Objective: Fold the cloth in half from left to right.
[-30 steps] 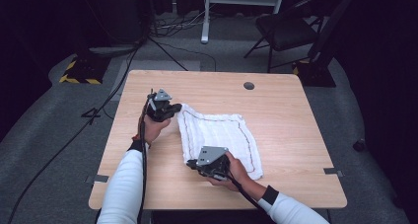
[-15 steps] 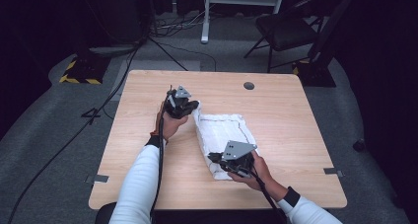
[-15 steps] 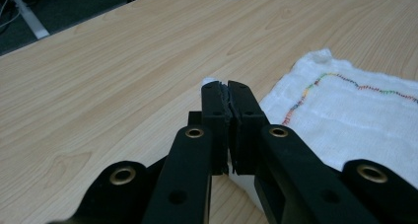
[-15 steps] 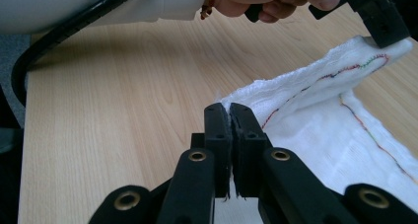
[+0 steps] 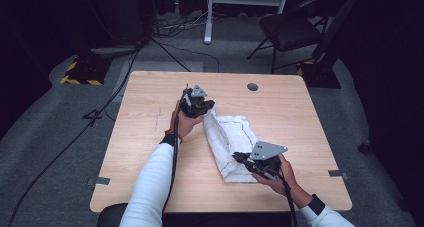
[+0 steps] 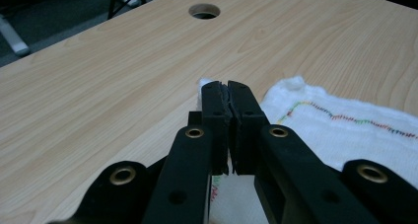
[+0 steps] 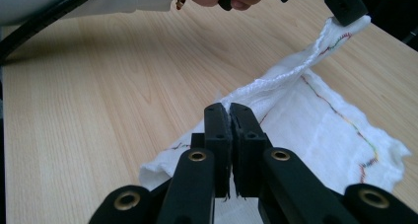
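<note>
1. The white cloth [image 5: 229, 139] lies on the wooden bench [image 5: 145, 132], a little right of the middle, folded into a long narrow shape that runs from the far left to the near right.
2. The left tool [image 5: 207, 107] holds the far corner of the cloth. In the left gripper view its two black jaws are pressed together, with a thin edge of white fabric [image 6: 207, 86] caught between the tips.
3. The right tool [image 5: 241, 158] holds the near edge of the cloth. In the right gripper view the jaws are also pressed together on a fold of the fabric [image 7: 296, 110].
4. Between the two tools the lifted edge of the cloth makes a ridge, and the rest of it lies flat on the bench.
5. The cloth has a thin stitched line of many colours [image 7: 345, 120] near its border. It is a decoration, not letters.
6. I can read no brand, label or writing on the cloth, on the tools or on the bench.
7. A round hole [image 5: 252, 87] is in the bench near the far edge, well apart from the cloth.
8. Behind the bench a dark chair [image 5: 290, 32] stands on the grey floor.
</note>
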Action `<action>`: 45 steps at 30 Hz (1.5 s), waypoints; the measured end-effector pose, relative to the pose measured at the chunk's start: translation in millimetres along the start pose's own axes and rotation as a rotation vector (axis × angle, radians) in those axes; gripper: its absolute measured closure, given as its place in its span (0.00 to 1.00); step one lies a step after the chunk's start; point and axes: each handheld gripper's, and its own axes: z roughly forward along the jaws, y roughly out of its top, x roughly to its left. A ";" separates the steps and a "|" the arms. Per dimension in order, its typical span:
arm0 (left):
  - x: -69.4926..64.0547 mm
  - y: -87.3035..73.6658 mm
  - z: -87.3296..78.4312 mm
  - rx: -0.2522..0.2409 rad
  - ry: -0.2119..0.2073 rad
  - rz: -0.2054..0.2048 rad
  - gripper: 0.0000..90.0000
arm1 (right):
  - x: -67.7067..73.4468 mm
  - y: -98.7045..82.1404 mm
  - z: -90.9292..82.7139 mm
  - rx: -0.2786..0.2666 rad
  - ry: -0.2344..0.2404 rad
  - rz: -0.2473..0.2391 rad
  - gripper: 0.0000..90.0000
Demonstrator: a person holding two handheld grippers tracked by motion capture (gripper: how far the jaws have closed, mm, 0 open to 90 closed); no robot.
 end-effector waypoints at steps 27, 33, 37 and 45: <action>-47.5 24.8 68.4 0.056 -0.074 0.083 0.96 | -15.3 -49.4 -34.4 0.097 -0.076 0.085 0.97; -56.3 23.5 84.2 0.087 -0.069 0.096 0.96 | -18.5 -58.4 -37.2 0.127 -0.083 0.108 0.96; -60.2 21.5 91.3 0.105 -0.069 0.106 0.96 | -20.2 -63.1 -37.3 0.153 -0.078 0.114 0.96; -65.3 19.4 98.2 0.116 -0.051 0.101 0.86 | -20.6 -68.9 -29.7 0.218 -0.063 0.110 0.93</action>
